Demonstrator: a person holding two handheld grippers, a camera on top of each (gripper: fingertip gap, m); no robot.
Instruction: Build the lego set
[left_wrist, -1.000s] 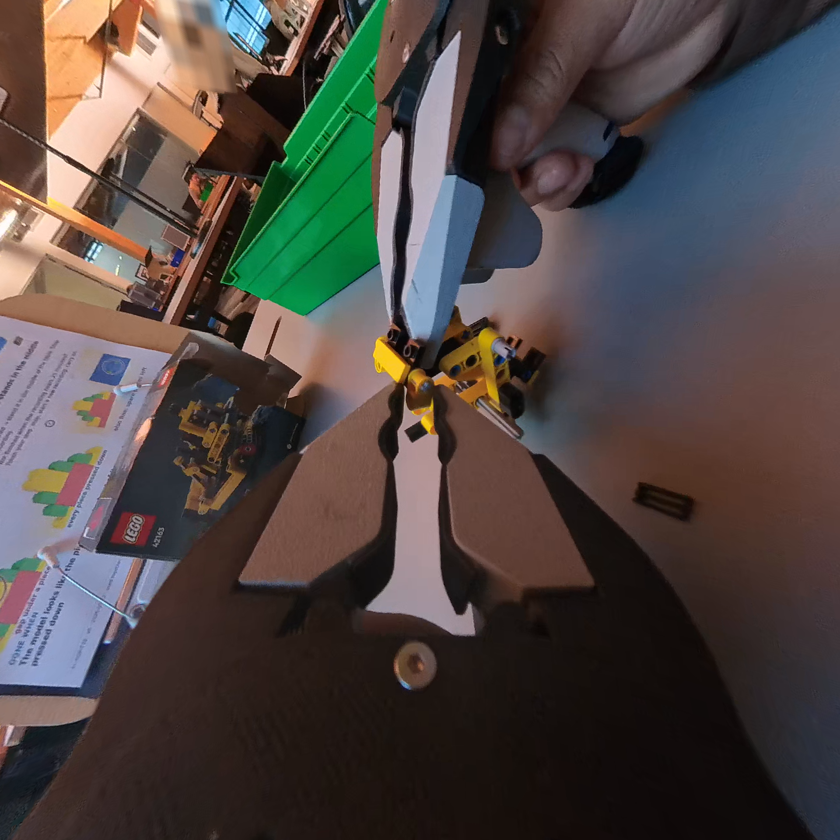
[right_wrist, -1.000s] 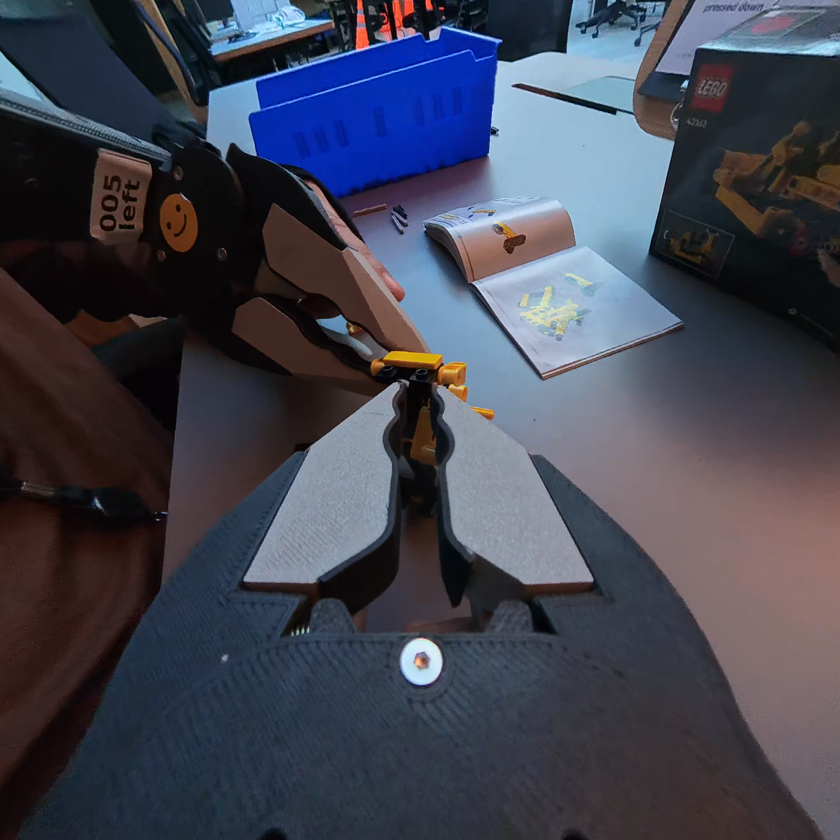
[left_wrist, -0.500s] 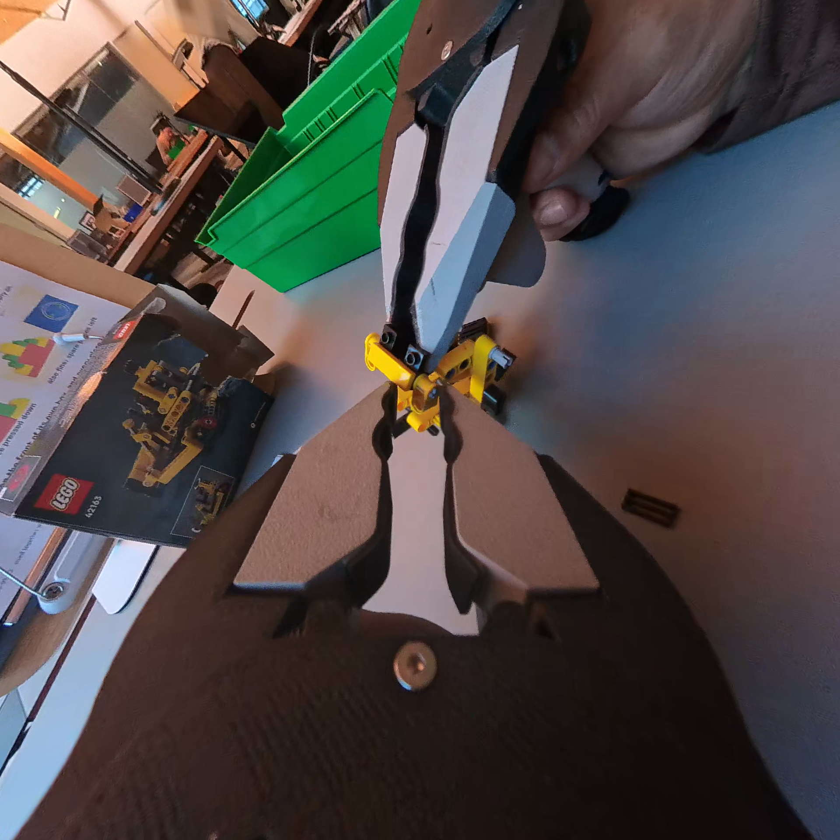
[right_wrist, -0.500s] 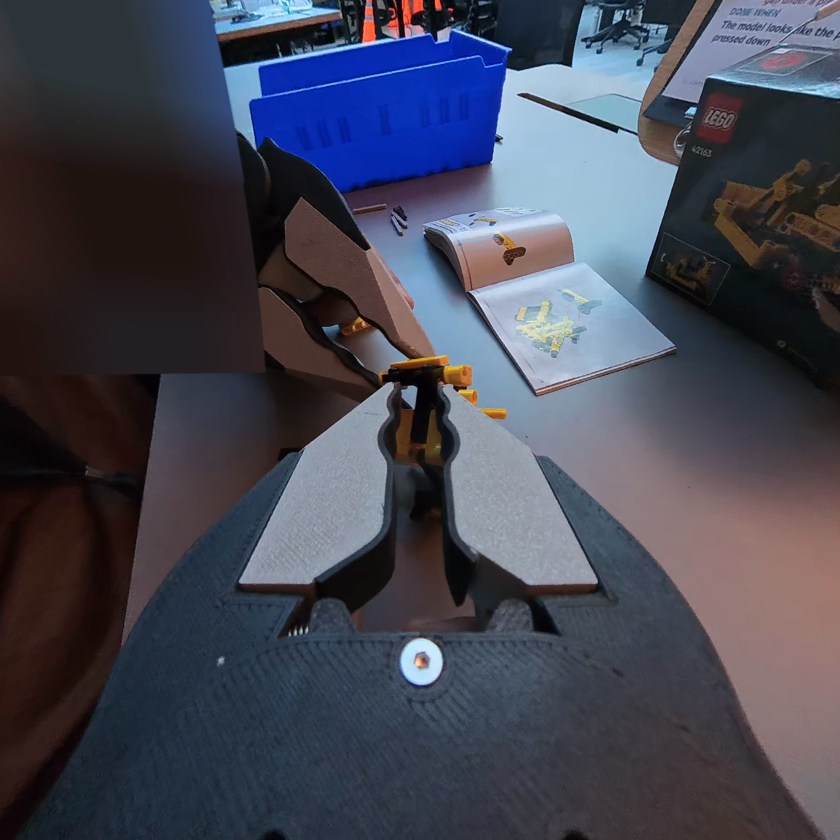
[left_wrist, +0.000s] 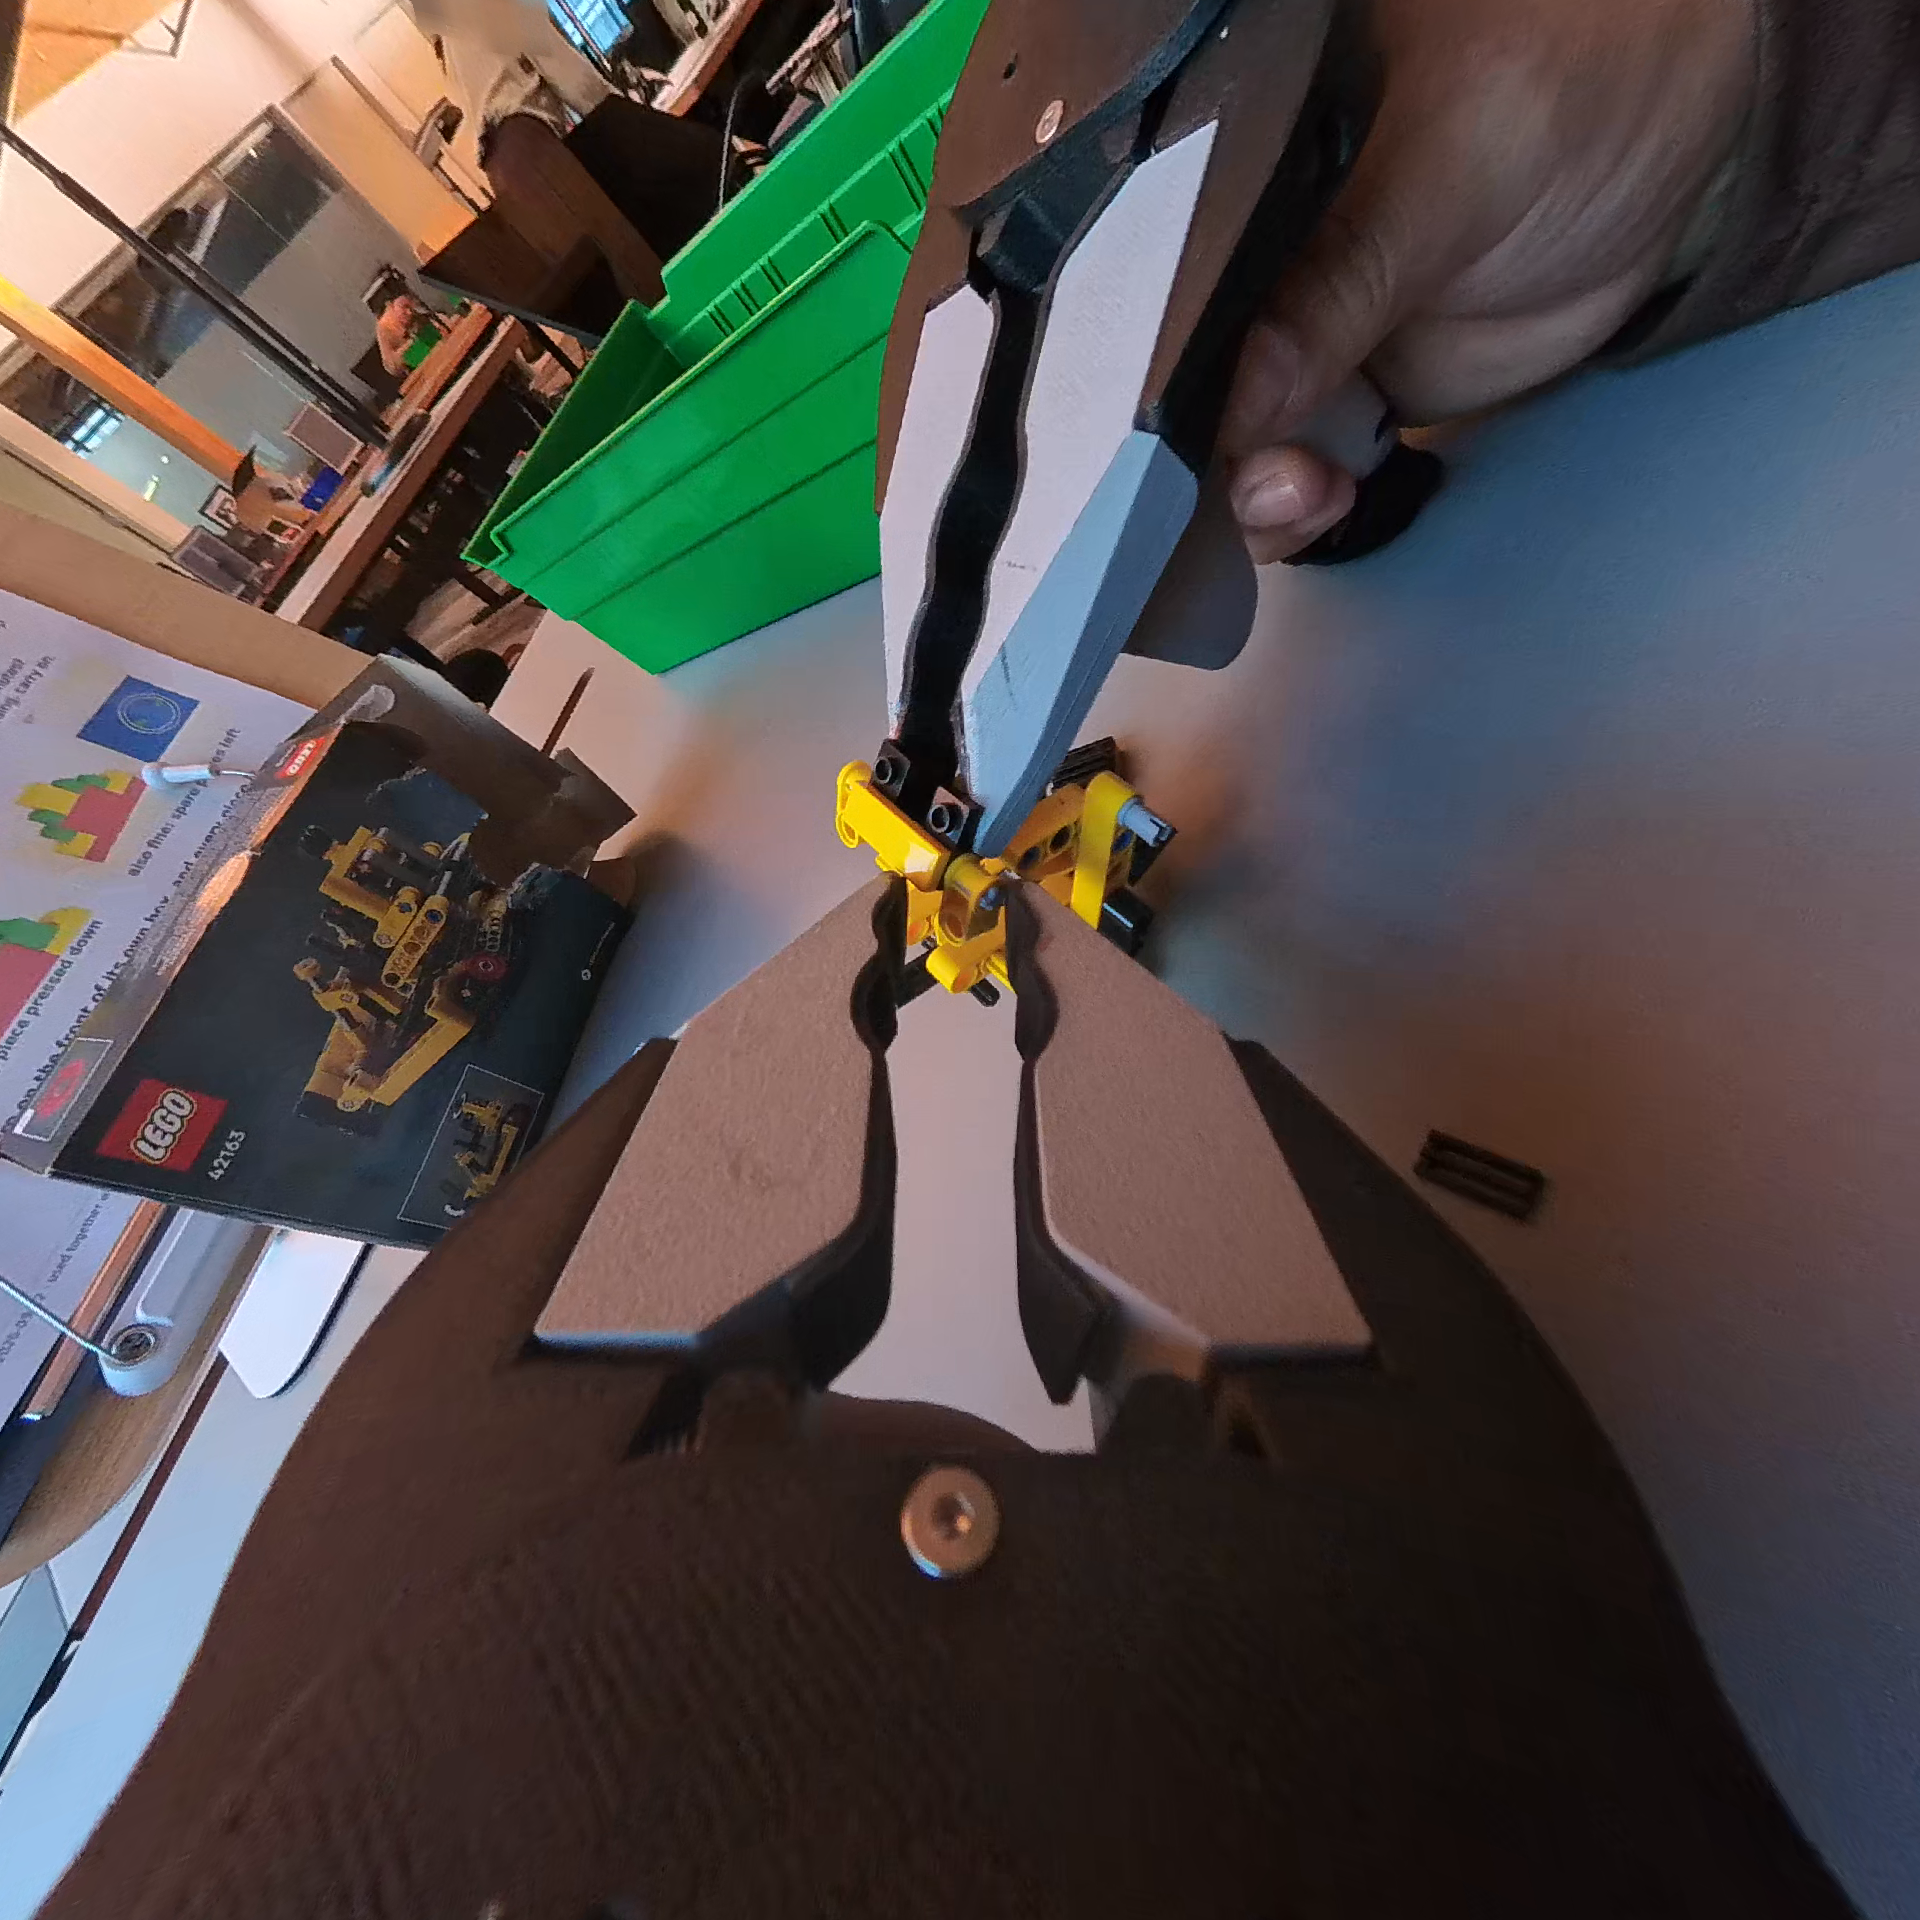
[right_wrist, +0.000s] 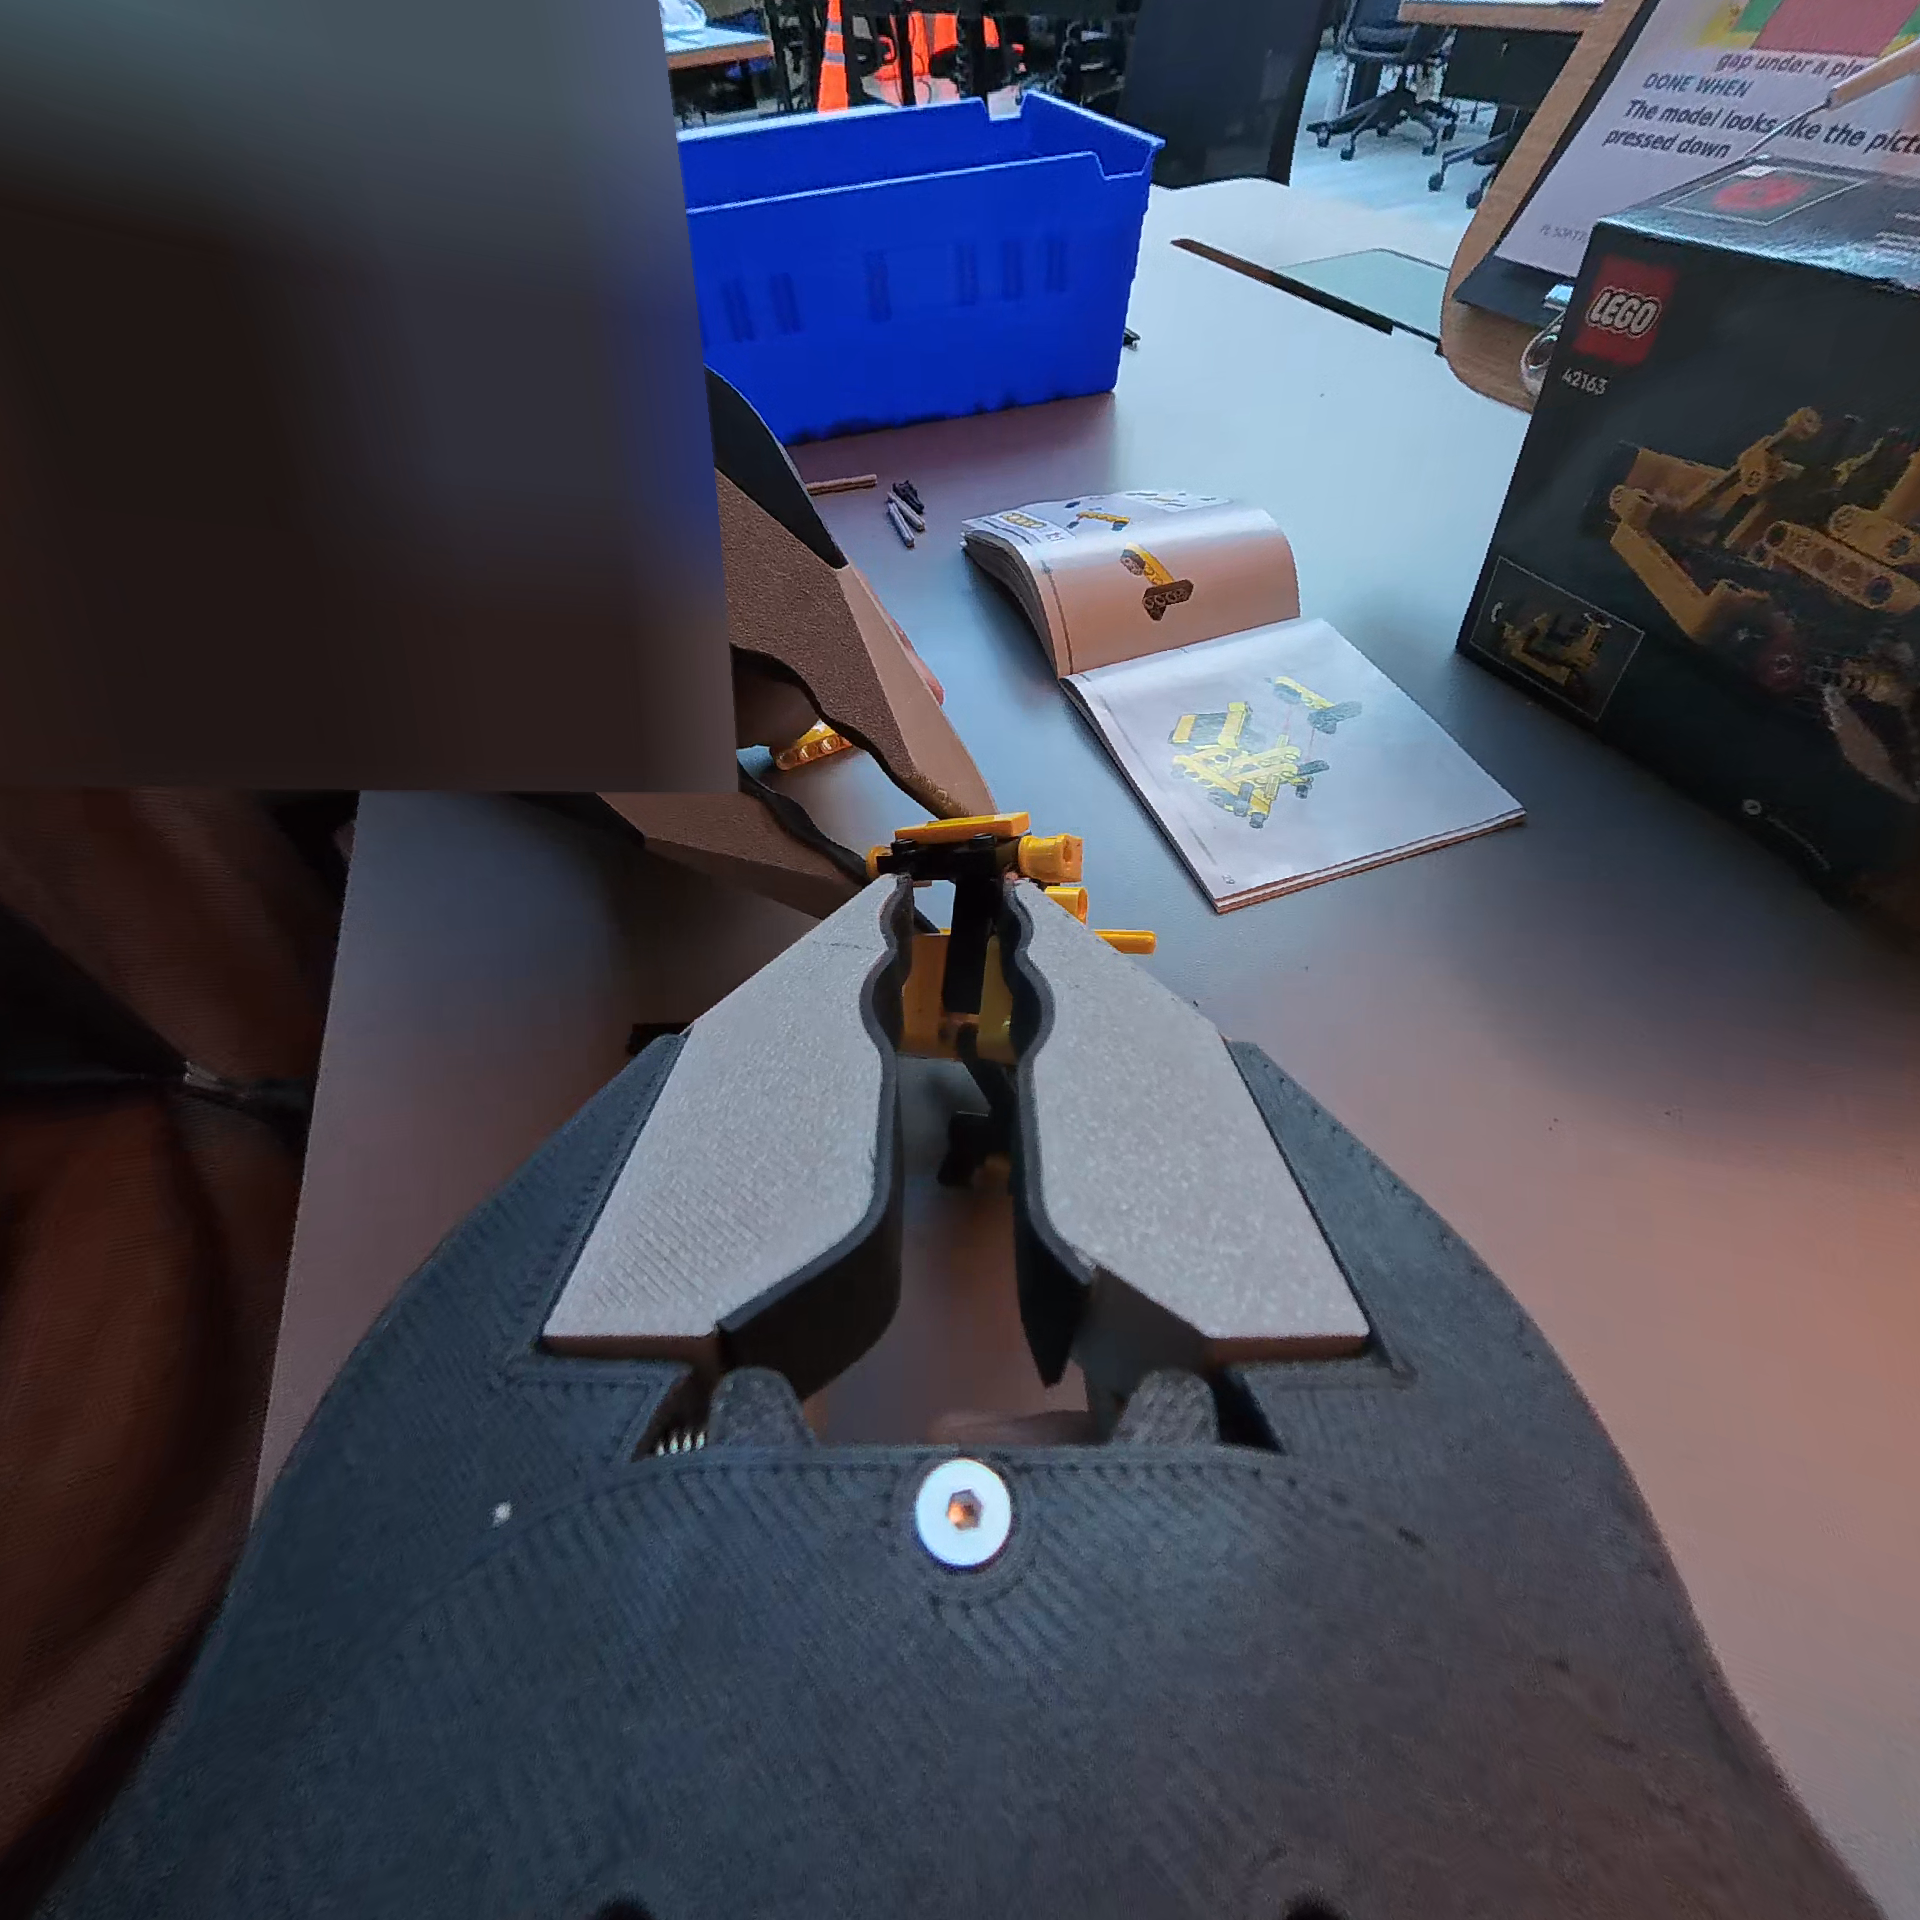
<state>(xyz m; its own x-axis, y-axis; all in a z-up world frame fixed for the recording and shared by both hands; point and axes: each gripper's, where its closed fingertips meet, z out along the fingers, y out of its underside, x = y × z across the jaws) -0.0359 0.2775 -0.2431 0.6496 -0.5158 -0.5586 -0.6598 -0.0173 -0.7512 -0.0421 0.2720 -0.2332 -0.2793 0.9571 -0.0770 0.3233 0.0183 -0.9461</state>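
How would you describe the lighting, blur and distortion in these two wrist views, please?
Left wrist view: tilted, with warm orange light falling across the grey table; the small black piece looks slightly smeared; the green bins stay fairly sharp. Right wrist view: dimmer, an orange cast at right, the blue bin bowed by the wide lens.

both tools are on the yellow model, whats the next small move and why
Probably squeeze the two tools gently together to seat the joint. The left tool and right tool each clamp the yellow model from opposite ends above the table, with nothing loose between them.
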